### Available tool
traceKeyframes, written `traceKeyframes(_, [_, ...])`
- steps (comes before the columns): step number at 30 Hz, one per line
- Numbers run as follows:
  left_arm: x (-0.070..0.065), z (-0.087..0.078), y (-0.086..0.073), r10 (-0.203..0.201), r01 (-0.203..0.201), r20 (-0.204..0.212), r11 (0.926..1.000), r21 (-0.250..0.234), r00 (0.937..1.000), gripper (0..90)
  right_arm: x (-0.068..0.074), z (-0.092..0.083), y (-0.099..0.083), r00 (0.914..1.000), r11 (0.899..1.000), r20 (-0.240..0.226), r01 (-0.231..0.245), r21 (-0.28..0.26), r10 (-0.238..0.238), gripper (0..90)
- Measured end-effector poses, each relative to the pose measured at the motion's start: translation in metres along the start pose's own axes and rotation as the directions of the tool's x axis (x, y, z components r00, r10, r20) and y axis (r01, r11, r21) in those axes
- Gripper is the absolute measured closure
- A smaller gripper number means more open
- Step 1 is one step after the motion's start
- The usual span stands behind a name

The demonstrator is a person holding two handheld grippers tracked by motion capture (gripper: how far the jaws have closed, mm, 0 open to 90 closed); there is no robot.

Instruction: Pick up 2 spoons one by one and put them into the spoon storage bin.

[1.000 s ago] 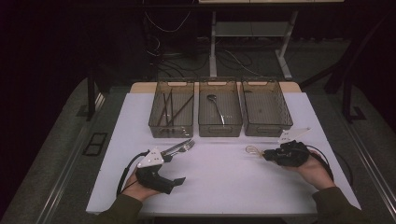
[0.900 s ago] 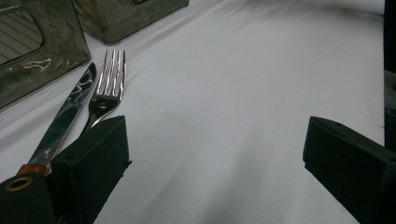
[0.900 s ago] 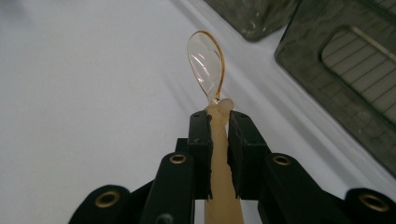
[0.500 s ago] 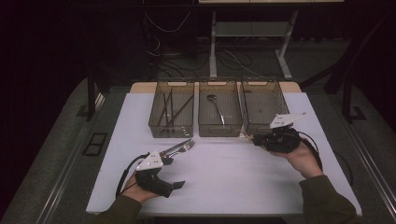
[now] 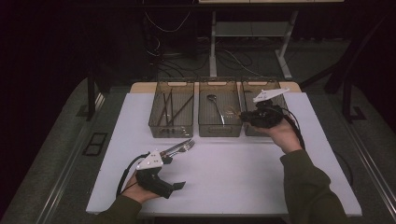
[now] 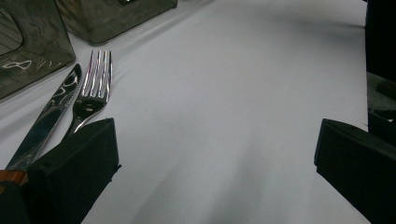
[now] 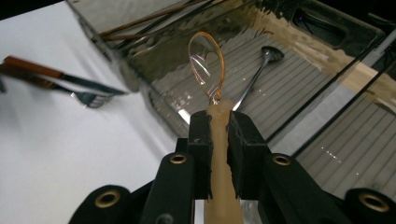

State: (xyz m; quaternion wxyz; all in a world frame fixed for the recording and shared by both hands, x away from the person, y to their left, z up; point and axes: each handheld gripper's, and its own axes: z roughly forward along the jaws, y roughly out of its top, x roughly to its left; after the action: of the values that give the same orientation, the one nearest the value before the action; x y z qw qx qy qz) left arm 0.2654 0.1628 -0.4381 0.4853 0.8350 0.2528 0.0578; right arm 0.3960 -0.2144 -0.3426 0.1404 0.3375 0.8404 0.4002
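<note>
My right gripper (image 5: 243, 115) is shut on the beige handle of a spoon (image 7: 207, 65) with a clear, gold-rimmed bowl. It holds the spoon in the air at the near right corner of the middle bin (image 5: 219, 134), bowl pointing left over the bin. A metal spoon (image 5: 215, 106) lies inside that bin. My left gripper (image 5: 173, 172) rests open on the white table (image 5: 233, 177) at the front left, nothing between its jaws. A fork (image 6: 93, 88) and a knife (image 6: 46, 121) lie just beyond its left jaw, tips toward the bins.
Three clear bins stand in a row at the back of the table. The left bin (image 5: 155, 125) holds dark chopsticks (image 5: 169, 108). The right bin (image 5: 261, 85) sits behind my right hand. Dark floor, cables and a desk frame lie beyond.
My right gripper has risen from the table's front right and carried the spoon up and left to the middle bin. The left gripper has stayed put.
</note>
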Motion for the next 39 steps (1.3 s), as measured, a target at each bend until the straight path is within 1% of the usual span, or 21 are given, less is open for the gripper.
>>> traceKeyframes(5, [0.000, 0.000, 0.000, -0.004, 0.004, 0.004, 1.0000, 0.003, 1.0000, 0.0, -0.005, 0.019, 0.015, 0.9997, 1.000, 0.016, -0.020, 0.007, 0.019, 79.9])
traceKeyframes(8, [0.000, 0.001, 0.000, -0.008, 0.008, 0.006, 1.0000, -0.004, 1.0000, 0.0, -0.008, 0.031, 0.022, 0.9992, 0.999, 0.018, -0.035, 0.008, 0.035, 79.9])
traceKeyframes(10, [0.000, 0.000, 0.001, -0.005, 0.005, 0.006, 1.0000, 0.000, 1.0000, 0.0, -0.009, 0.039, 0.025, 0.9989, 0.999, 0.021, -0.042, 0.018, 0.042, 79.8])
traceKeyframes(12, [0.000, 0.001, 0.001, -0.001, 0.001, 0.006, 1.0000, 0.000, 1.0000, 0.0, -0.010, 0.047, 0.028, 0.9977, 0.997, 0.024, -0.064, 0.034, 0.063, 79.8])
traceKeyframes(14, [0.000, 0.001, 0.001, 0.003, -0.003, 0.008, 1.0000, -0.002, 1.0000, 0.0, -0.009, 0.056, 0.030, 0.9973, 0.997, 0.025, -0.070, 0.039, 0.069, 79.8])
traceKeyframes(17, [0.000, 0.001, 0.001, 0.003, -0.003, 0.011, 1.0000, 0.001, 0.9999, 0.0, -0.008, 0.068, 0.031, 0.9978, 0.996, 0.035, -0.059, 0.062, 0.057, 79.6])
traceKeyframes(18, [0.000, 0.001, 0.001, -0.001, 0.001, 0.013, 1.0000, 0.000, 0.9999, 0.0, -0.007, 0.071, 0.031, 0.9978, 0.996, 0.026, -0.063, 0.070, 0.061, 79.5])
traceKeyframes(21, [0.000, 0.001, 0.001, 0.006, -0.006, 0.015, 1.0000, 0.002, 0.9999, 0.0, -0.005, 0.082, 0.029, 0.9982, 0.994, 0.035, -0.052, 0.098, 0.049, 79.1])
traceKeyframes(22, [0.000, 0.001, 0.001, 0.007, -0.007, 0.016, 1.0000, 0.002, 0.9999, 0.0, -0.005, 0.086, 0.028, 0.9982, 0.992, 0.029, -0.055, 0.114, 0.052, 78.3])
traceKeyframes(23, [0.000, 0.001, 0.001, 0.007, -0.007, 0.016, 1.0000, 0.002, 0.9999, 0.0, -0.005, 0.090, 0.026, 0.9987, 0.990, 0.029, -0.046, 0.131, 0.043, 76.8])
traceKeyframes(24, [0.000, 0.001, 0.001, 0.008, -0.008, 0.016, 1.0000, 0.003, 0.9998, 0.0, -0.004, 0.091, 0.025, 0.9983, 0.991, 0.052, -0.032, 0.132, 0.025, 68.8])
traceKeyframes(25, [0.000, 0.001, 0.001, 0.007, -0.007, 0.016, 1.0000, 0.002, 0.9998, 0.0, -0.004, 0.091, 0.025, 0.9973, 0.992, 0.064, -0.043, 0.115, 0.036, 60.9])
traceKeyframes(27, [0.000, 0.001, 0.001, 0.007, -0.007, 0.017, 1.0000, 0.004, 0.9998, 0.0, -0.006, 0.088, 0.025, 0.9956, 0.993, 0.048, -0.084, 0.077, 0.080, 51.7])
traceKeyframes(28, [0.000, 0.001, 0.001, 0.007, -0.007, 0.016, 1.0000, 0.005, 0.9998, 0.0, -0.006, 0.086, 0.025, 0.9949, 0.994, 0.052, -0.090, 0.067, 0.087, 47.0])
traceKeyframes(30, [-0.001, 0.001, 0.001, 0.002, -0.002, 0.015, 1.0000, 0.001, 0.9999, 0.0, -0.006, 0.082, 0.026, 0.9942, 0.994, 0.046, -0.100, 0.047, 0.098, 43.0])
traceKeyframes(32, [-0.001, 0.001, 0.001, 0.007, -0.007, 0.014, 1.0000, 0.005, 0.9999, 0.0, -0.006, 0.075, 0.026, 0.9938, 0.994, 0.045, -0.103, 0.029, 0.101, 39.7])
traceKeyframes(33, [-0.001, 0.001, 0.001, 0.006, -0.006, 0.013, 1.0000, 0.005, 0.9999, 0.0, -0.006, 0.072, 0.025, 0.9943, 0.995, 0.037, -0.101, 0.017, 0.100, 38.3])
traceKeyframes(34, [-0.001, 0.001, 0.001, 0.004, -0.004, 0.012, 1.0000, 0.007, 0.9999, 0.0, -0.006, 0.068, 0.025, 0.9937, 0.994, 0.022, -0.110, 0.008, 0.110, 35.9])
traceKeyframes(36, [0.000, 0.001, 0.000, 0.004, -0.004, 0.011, 0.9999, 0.011, 0.9999, 0.0, -0.006, 0.061, 0.022, 0.9928, 0.993, 0.006, -0.120, -0.012, 0.120, 32.8])
traceKeyframes(38, [0.000, 0.001, 0.000, -0.003, 0.002, 0.010, 0.9999, 0.012, 1.0000, 0.0, -0.006, 0.054, 0.018, 0.9922, 0.992, 0.000, -0.125, -0.025, 0.125, 28.0])
traceKeyframes(39, [0.000, 0.001, 0.000, -0.002, 0.002, 0.009, 0.9999, 0.013, 1.0000, 0.0, -0.006, 0.050, 0.015, 0.9929, 0.992, -0.002, -0.119, -0.027, 0.119, 27.9])
